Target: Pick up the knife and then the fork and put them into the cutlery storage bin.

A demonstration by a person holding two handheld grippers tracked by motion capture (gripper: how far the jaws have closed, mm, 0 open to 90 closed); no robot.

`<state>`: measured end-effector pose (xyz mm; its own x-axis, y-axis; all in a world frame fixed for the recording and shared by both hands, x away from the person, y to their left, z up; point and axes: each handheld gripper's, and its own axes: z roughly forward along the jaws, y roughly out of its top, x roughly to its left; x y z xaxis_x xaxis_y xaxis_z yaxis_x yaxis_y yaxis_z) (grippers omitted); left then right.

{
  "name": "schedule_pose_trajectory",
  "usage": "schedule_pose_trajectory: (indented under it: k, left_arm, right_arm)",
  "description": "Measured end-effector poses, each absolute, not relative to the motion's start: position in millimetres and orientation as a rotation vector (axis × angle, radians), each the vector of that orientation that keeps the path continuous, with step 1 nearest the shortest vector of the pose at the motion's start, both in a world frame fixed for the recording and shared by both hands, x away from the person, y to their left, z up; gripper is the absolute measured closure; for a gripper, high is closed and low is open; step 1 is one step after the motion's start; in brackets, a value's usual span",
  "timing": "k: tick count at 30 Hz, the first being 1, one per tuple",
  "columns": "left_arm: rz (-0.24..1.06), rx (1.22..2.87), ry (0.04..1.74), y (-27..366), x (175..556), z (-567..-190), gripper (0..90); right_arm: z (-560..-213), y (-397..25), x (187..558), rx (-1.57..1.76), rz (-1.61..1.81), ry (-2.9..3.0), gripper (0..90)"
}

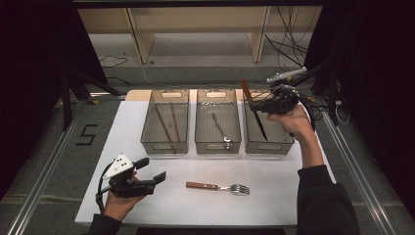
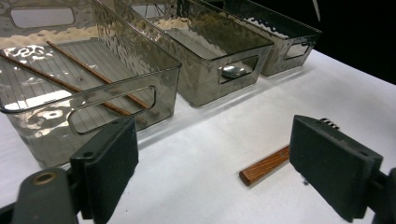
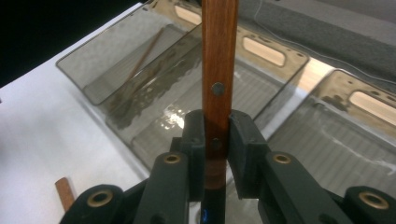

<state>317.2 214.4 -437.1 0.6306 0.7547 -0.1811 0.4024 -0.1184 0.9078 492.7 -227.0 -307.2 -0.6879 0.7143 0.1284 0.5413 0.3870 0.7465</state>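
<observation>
Left gripper [image 1: 147, 170] hovers low at the near left of the white table [image 1: 274, 196], jaws spread wide with nothing between them; just to its right lies a fork [image 1: 218, 186] with a wooden handle and steel tines, flat on the table; the left gripper view catches only its handle end [image 2: 264, 166] between the jaws. At the far side, three smoky, rippled plastic bins stand side by side: left bin [image 1: 165, 121] holds two thin wooden chopsticks [image 1: 166, 125]; middle bin [image 1: 218, 121] holds a metal spoon [image 1: 220, 128]; right bin [image 1: 266, 132] sits under the right gripper [image 1: 258, 103], which is clamped on a knife [image 1: 254, 110], dark blade angled down into the bin; the right gripper view shows the riveted wooden handle [image 3: 219, 70] upright between the pads.
</observation>
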Motion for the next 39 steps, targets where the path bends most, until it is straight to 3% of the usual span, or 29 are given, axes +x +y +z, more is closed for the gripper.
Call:
schedule_pose_trajectory:
  k: [16,39]
  left_arm:
    - [0.394,1.736,0.948,214.8,316.6,-436.8,15.6]
    - [0.393,1.739,0.949,215.0,316.5,-437.3,15.6]
  right_arm:
    - [-324.5,-252.1,519.6,1.307,1.118,2.326,78.0]
    - [-361.5,-252.1,533.9,1.469,1.125,2.263,77.9]
